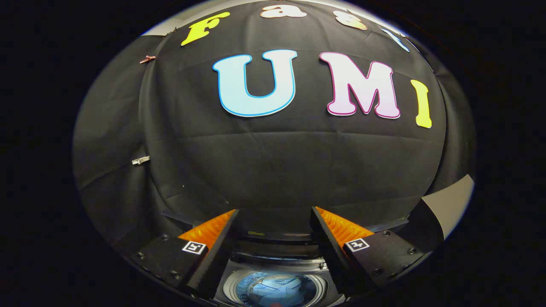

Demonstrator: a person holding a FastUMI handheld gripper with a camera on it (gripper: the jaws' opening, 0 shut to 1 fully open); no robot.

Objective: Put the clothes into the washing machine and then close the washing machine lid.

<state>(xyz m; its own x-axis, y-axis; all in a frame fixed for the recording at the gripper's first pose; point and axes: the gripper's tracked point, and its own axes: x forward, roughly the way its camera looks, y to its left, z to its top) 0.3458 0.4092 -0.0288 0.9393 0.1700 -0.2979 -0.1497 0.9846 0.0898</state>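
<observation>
My gripper (274, 221) is open, its two fingers spread wide with nothing between them. It hovers well above the washing machine (273, 260), which lies low between and below the fingers. The machine's round drum opening (275, 290) faces up, and bluish cloth (277, 289) lies inside the drum. The raised lid (277, 236) appears as a dark band just beyond the opening, against the wall. I cannot make out any clothes outside the drum.
The booth's black cloth wall (273, 170) rises just behind the machine. A pale panel (452, 204) juts in beyond the right finger. Two small clips (140, 160) pin the cloth to the left.
</observation>
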